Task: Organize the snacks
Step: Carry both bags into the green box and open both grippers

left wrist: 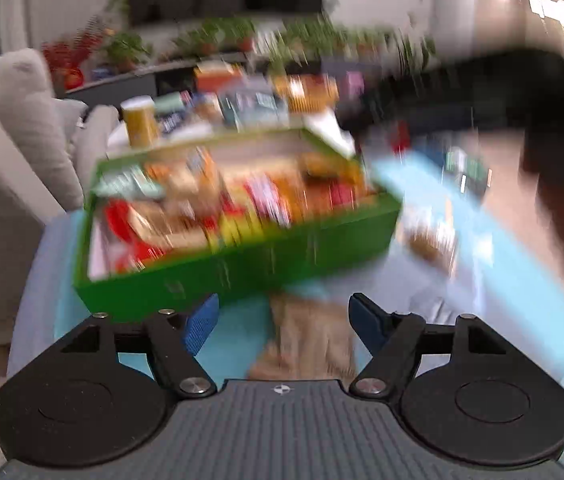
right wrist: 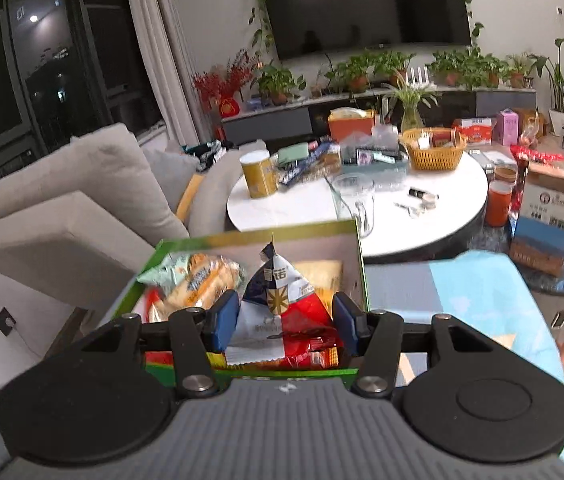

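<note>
A green box (left wrist: 241, 264) full of snack packets sits on a light blue surface (left wrist: 241, 332); the left wrist view is blurred by motion. My left gripper (left wrist: 282, 320) is open and empty, just in front of the box, above a brown packet (left wrist: 310, 336). In the right wrist view my right gripper (right wrist: 286, 320) stands over the green box (right wrist: 249, 240), its pads on either side of a blue, white and red snack packet (right wrist: 282, 312), which stands up between them. A bread packet (right wrist: 197, 276) lies in the box to the left.
A round white table (right wrist: 362, 208) behind the box carries a yellow can (right wrist: 259, 174), a glass jug (right wrist: 356, 200), a wicker basket (right wrist: 436, 146) and several packets. A grey sofa (right wrist: 81, 208) is at left. A carton (right wrist: 548, 220) stands at right.
</note>
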